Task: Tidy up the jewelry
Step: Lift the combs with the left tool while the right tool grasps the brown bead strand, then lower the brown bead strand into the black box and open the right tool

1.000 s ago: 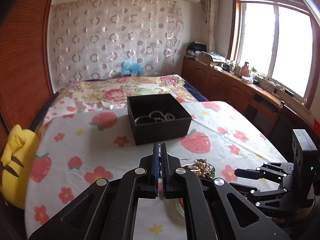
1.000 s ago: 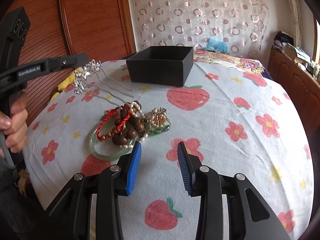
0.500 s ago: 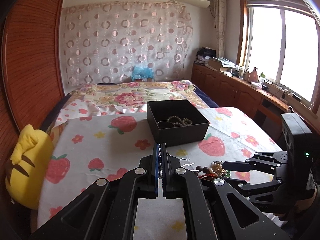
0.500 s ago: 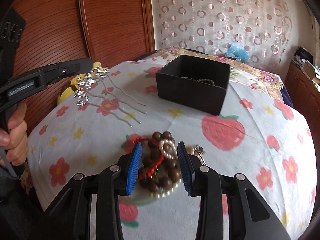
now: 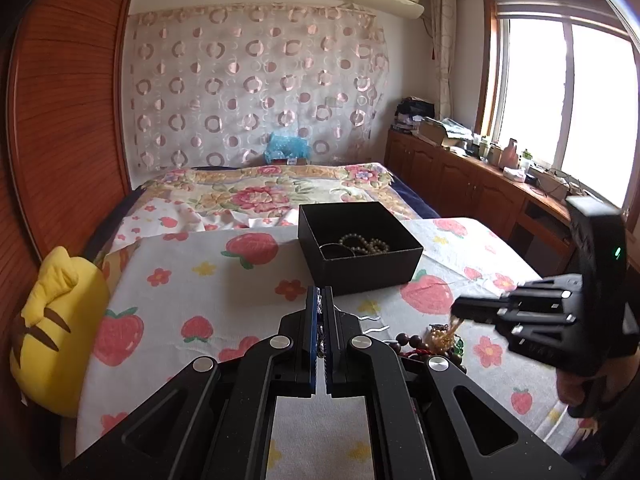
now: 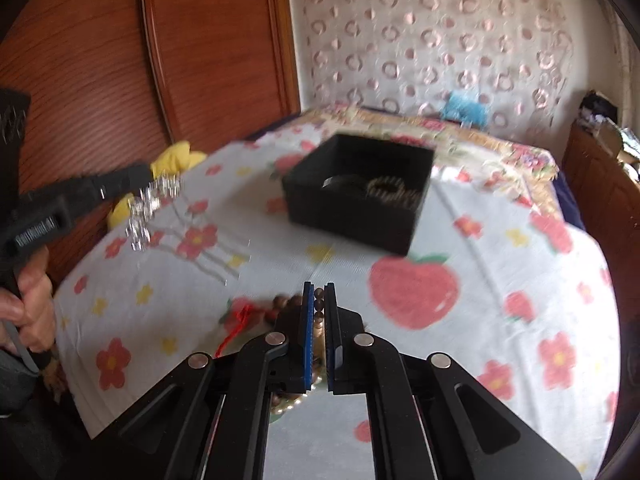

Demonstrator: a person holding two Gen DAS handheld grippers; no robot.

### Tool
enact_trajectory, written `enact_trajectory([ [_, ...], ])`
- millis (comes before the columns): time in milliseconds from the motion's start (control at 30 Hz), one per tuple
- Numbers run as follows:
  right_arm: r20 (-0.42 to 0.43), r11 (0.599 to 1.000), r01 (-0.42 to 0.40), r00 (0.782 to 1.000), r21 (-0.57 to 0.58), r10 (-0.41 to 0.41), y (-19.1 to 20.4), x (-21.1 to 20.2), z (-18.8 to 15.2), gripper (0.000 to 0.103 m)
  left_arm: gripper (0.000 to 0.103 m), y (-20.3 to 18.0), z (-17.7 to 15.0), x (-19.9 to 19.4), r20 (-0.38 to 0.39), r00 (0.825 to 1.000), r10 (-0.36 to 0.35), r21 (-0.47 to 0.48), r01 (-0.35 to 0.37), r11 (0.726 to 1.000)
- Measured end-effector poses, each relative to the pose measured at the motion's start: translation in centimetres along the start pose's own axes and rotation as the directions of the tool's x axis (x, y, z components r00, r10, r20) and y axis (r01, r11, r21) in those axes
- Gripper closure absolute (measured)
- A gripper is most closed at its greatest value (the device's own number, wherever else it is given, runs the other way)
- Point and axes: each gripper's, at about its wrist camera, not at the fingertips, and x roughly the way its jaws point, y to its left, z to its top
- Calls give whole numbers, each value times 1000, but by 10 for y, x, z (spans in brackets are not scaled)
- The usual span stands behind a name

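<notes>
**Both grippers clamped on jewelry above the strawberry cloth**

The left gripper [image 5: 320, 312] has its blue pads pressed together on silver hairpins [image 6: 154, 204]; their sparkling heads sit at its tip and their thin prongs trail over the cloth [image 6: 500, 360] toward the table's left edge. The right gripper [image 6: 319, 300] is closed to a narrow gap with brown beads [image 6: 319, 305] caught between its pads. The pile [image 5: 436, 344] of remaining jewelry, with dark wooden beads, red cord and pale beads, lies on the cloth near the table's front edge, just under the right gripper. The black box [image 5: 362, 248] stands open toward the table's far edge, well apart from the pile, with a beaded bracelet [image 5: 366, 243] and a dark bangle [image 5: 334, 249] inside. A yellow plush [image 5: 48, 320] rests beside the table's left edge. The right wrist view is blurred.
</notes>
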Motion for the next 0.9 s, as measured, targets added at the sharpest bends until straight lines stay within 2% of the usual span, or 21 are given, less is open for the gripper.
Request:
enact_trajectory([
  [233,105,999,33,994,-27,-30,-7,-43,35,98,102,-3,11,-6,23,1000,7,6,-7,1000],
  [533,212,996,69,976,-53,-57,-11,-86,73,98,102,-7,24,-12,53,999,6,6,-7,1000],
  [900,290,992,108,953,-60,-86,-16,-115,110,98,102,-9,32,-10,73,997,5,2,-6,1000],
])
